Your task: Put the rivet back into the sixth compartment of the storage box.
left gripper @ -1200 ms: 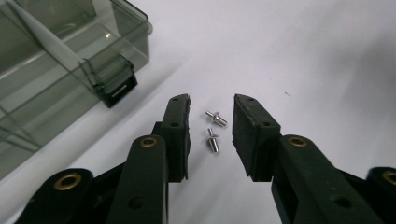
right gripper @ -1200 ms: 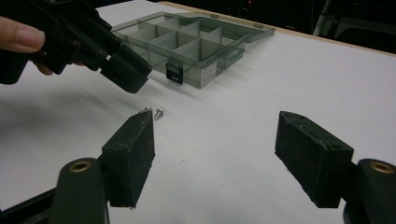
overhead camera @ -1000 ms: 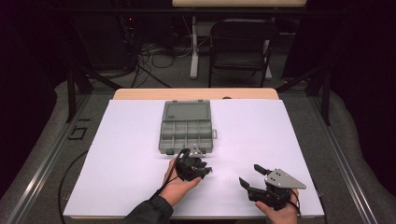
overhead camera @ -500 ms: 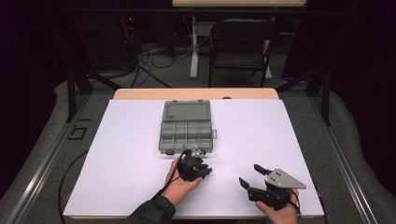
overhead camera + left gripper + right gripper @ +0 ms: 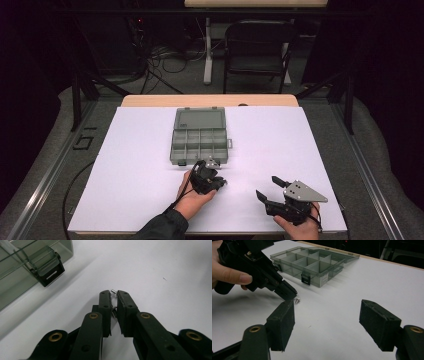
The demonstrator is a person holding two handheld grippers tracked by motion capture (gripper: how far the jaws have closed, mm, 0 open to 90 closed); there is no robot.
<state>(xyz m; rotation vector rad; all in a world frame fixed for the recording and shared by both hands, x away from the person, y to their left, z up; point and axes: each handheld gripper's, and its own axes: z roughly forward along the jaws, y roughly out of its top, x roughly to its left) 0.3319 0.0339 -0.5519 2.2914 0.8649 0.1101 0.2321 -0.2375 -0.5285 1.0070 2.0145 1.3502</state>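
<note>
White table sheet (image 5: 125, 165) under both tools. Right gripper (image 5: 272, 192) nearest, jaws wide apart, nothing between them. Left gripper (image 5: 113, 296) has just been closing — pads now pinch a small silver screw (image 5: 113, 291), its tip poking out past the fingertips, down on the sheet. Beyond the fingers — open grey compartment box (image 5: 200, 142), just beside, lid back.

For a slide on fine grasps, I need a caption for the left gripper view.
Left gripper shut on a small screw on the white table, beside the clear compartment box.
</note>
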